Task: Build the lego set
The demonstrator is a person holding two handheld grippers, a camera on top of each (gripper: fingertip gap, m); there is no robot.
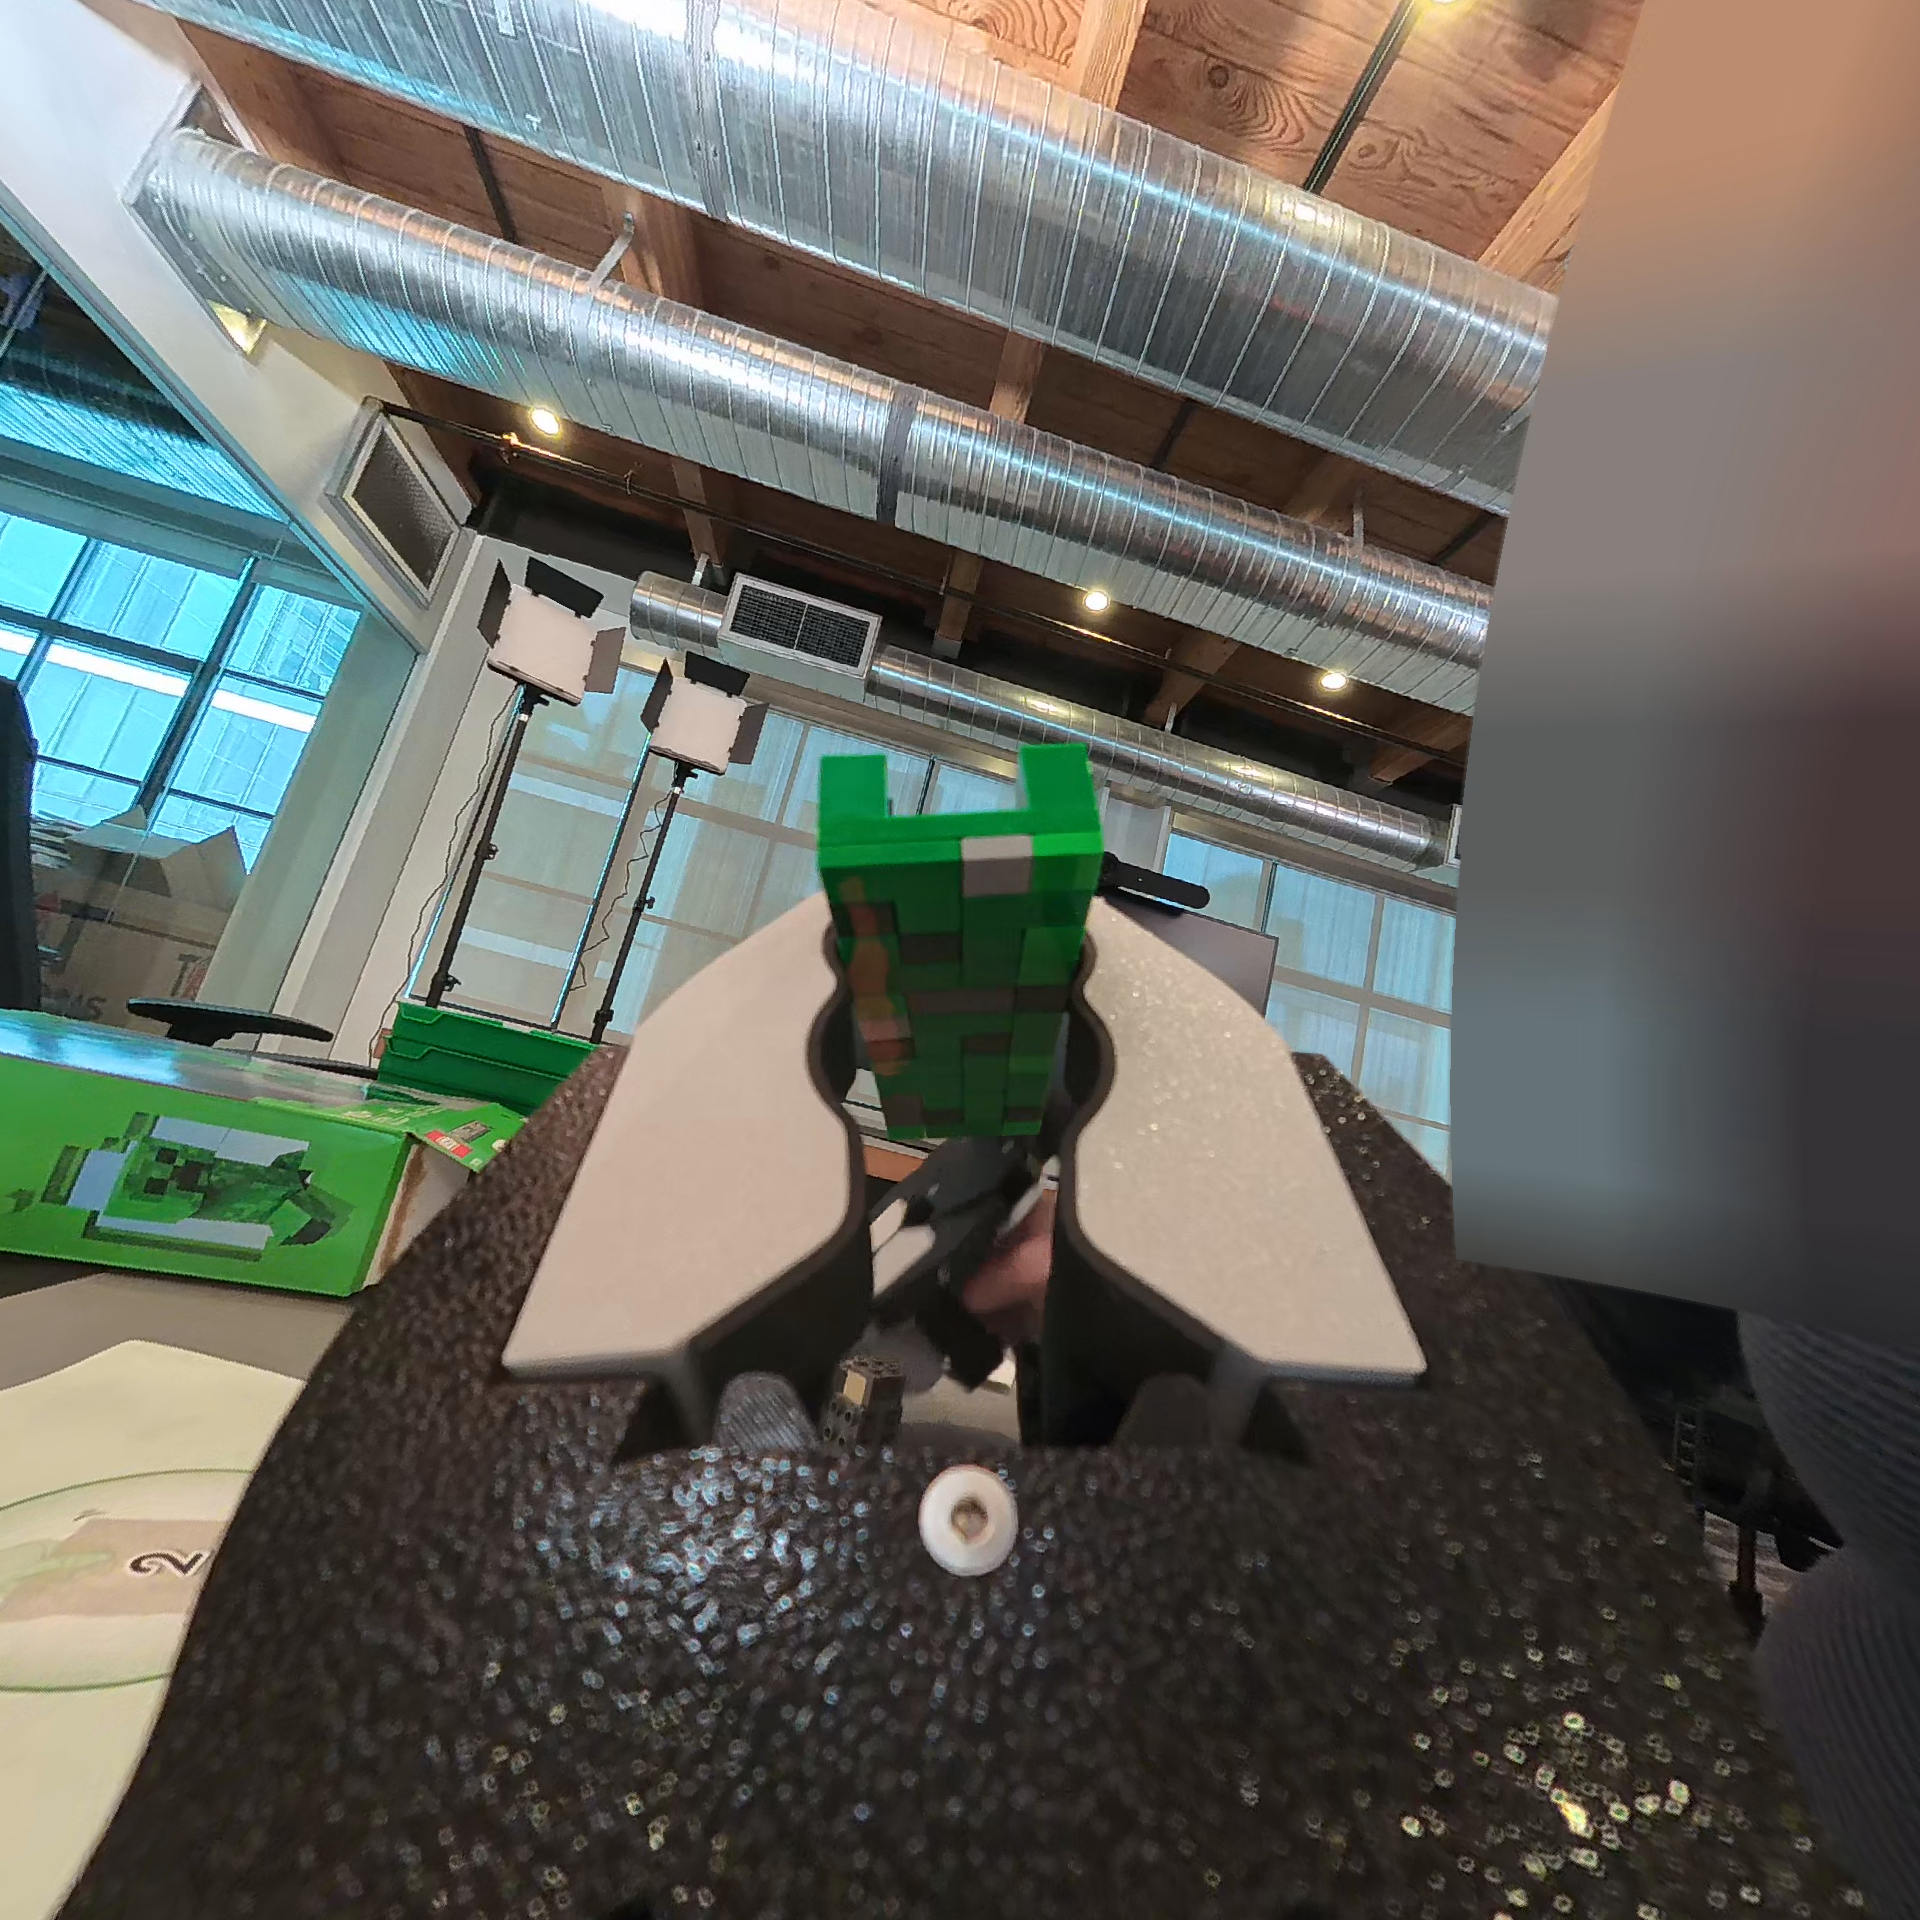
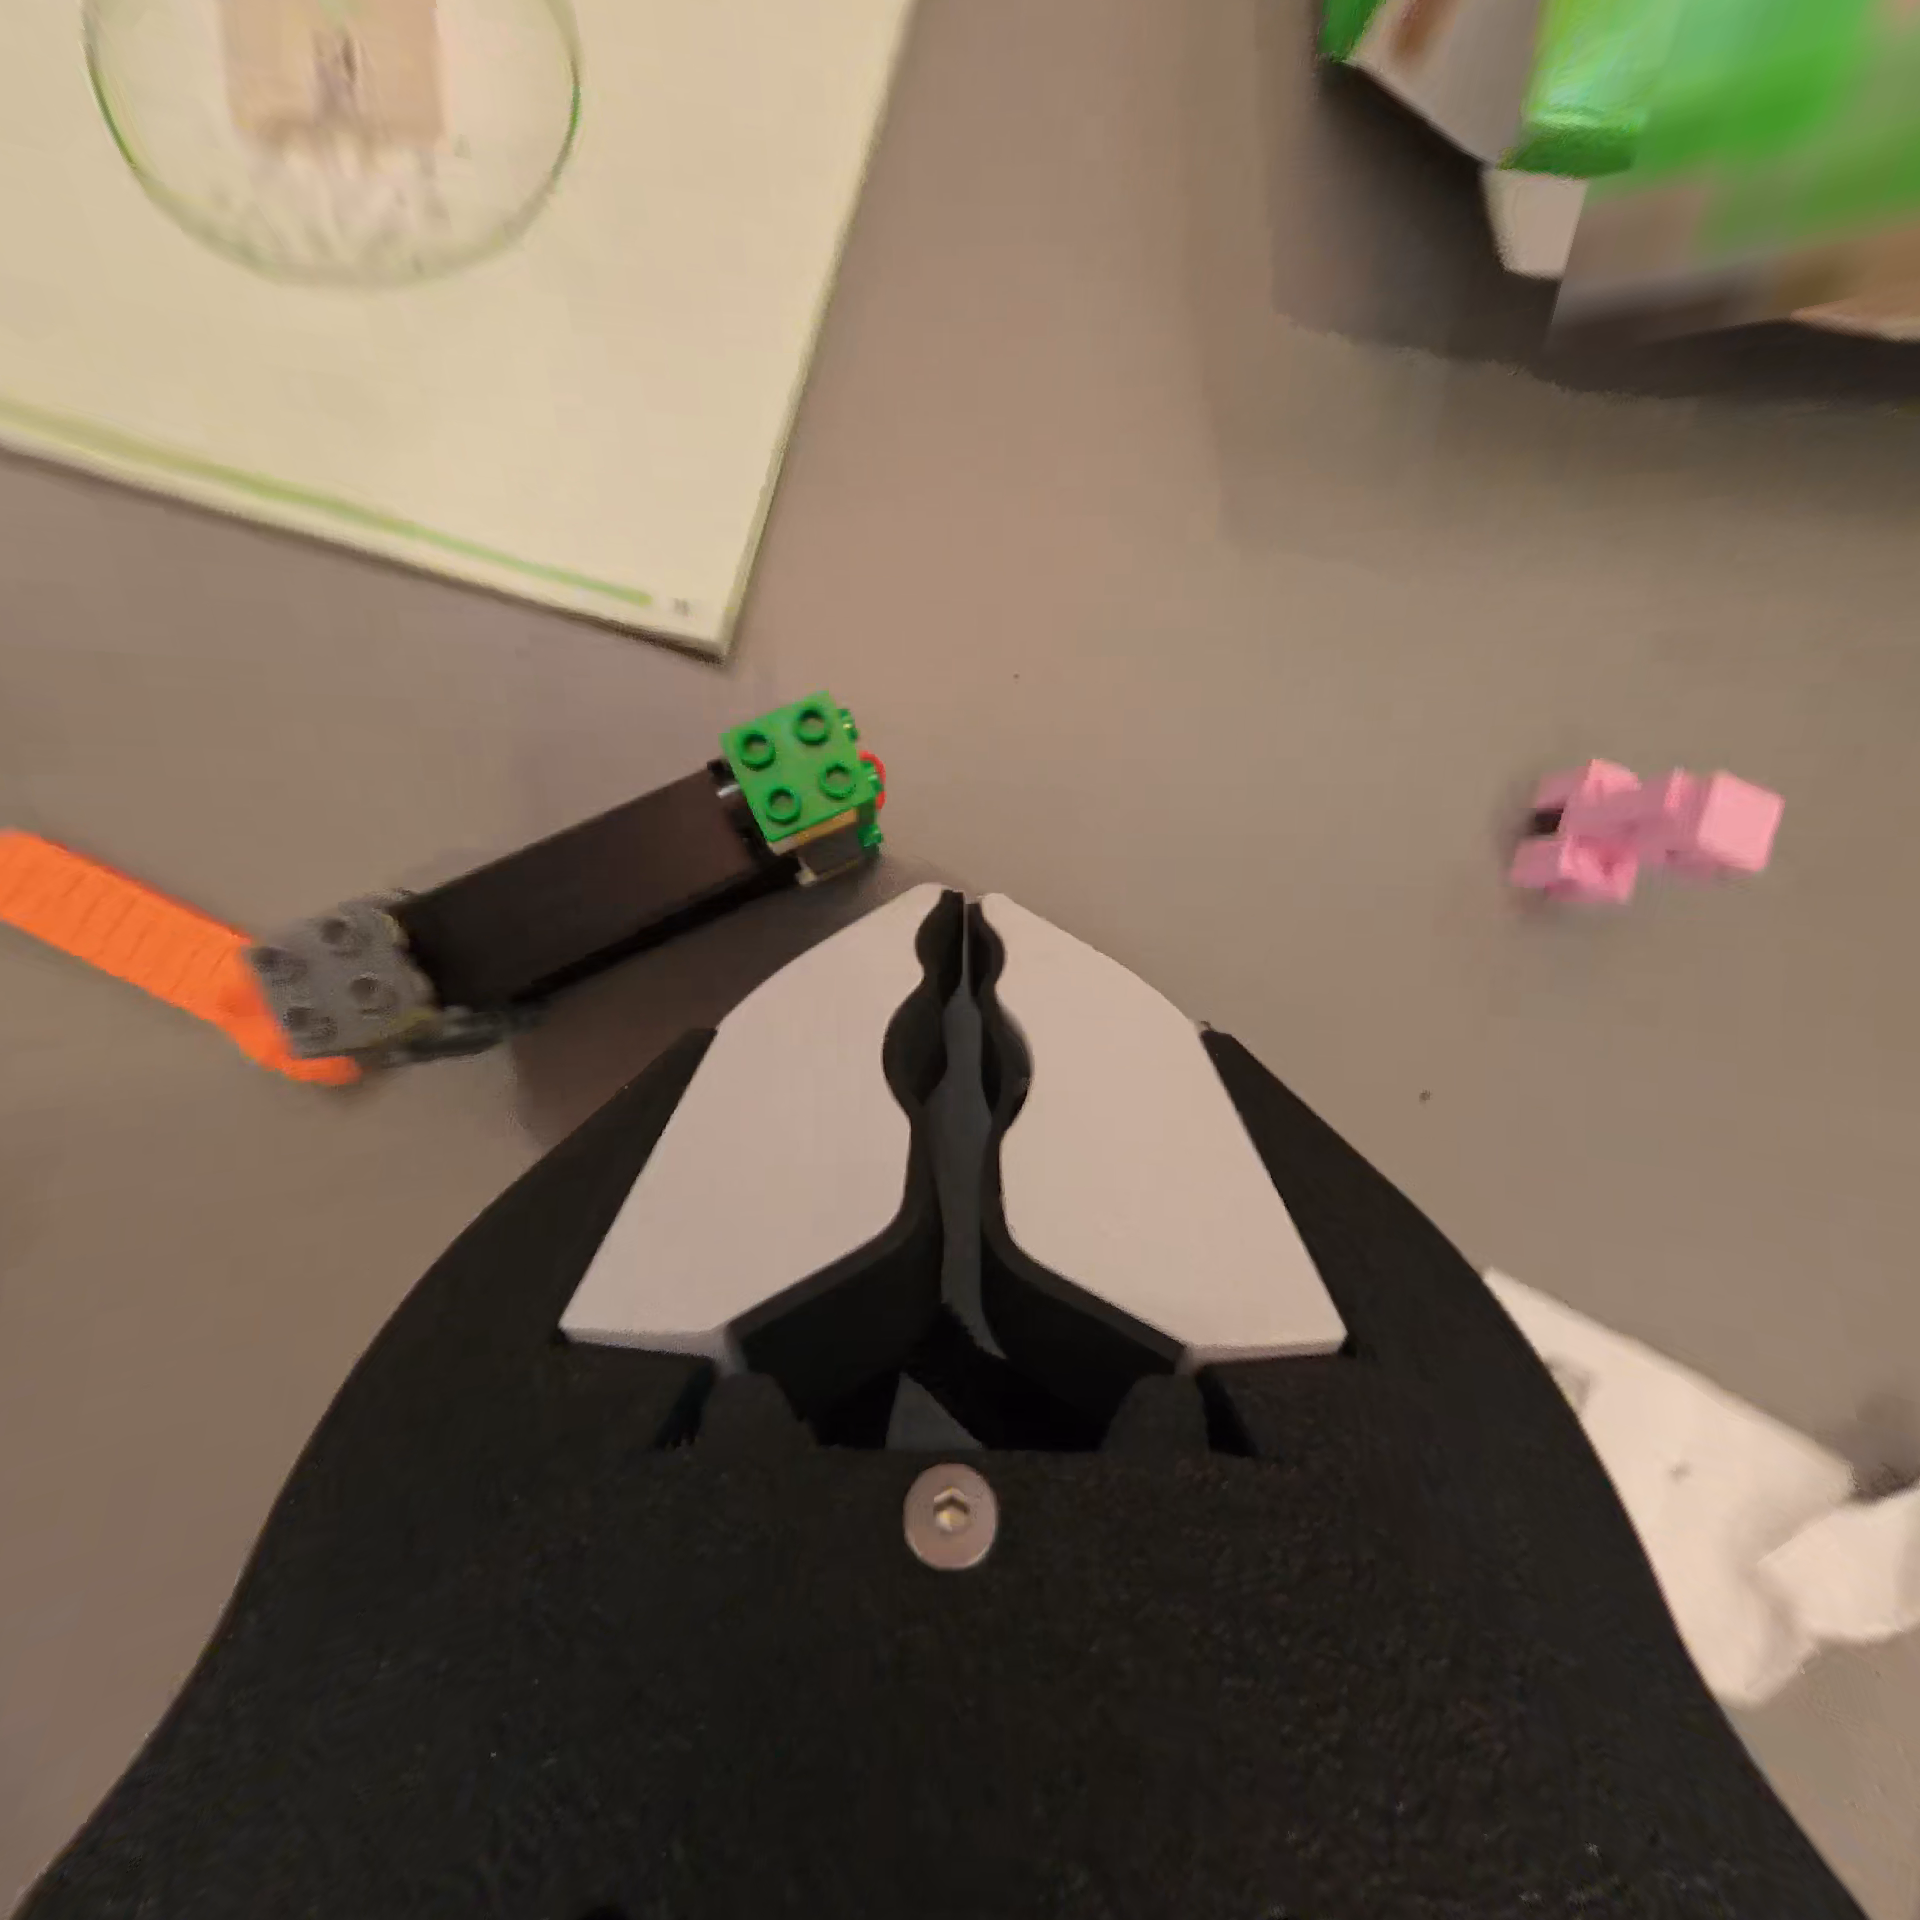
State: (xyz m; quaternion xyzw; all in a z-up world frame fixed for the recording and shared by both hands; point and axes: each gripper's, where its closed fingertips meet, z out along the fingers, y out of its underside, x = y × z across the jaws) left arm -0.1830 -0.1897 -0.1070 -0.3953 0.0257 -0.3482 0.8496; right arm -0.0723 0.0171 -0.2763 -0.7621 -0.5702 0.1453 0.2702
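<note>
My left gripper (image 1: 961,982) is shut on a tall green pixel-patterned lego body (image 1: 961,935) and holds it upright, tilted toward the ceiling. The other gripper shows dimly below it between the fingers. My right gripper (image 2: 964,904) is shut and empty, hovering over the grey table (image 2: 1195,623). Just ahead and left of its tips lies a long black lego piece (image 2: 582,894) with a green studded block (image 2: 800,779) at one end and a grey studded block (image 2: 332,982) at the other. A small pink lego pig (image 2: 1652,831) lies to the right.
An orange brick separator (image 2: 135,935) lies at the left by the grey block. An instruction booklet (image 2: 468,343) lies at the back left. The green set box (image 1: 208,1184) stands on the table's left; it also shows in the right wrist view (image 2: 1662,125). White crumpled paper (image 2: 1714,1507) lies at the right. My hands' fingertips stand some 30 centimetres from each other. From my right tips it is roughly 6 centimetres to the long black lego piece (image 2: 582,894); from my left, 20 centimetres.
</note>
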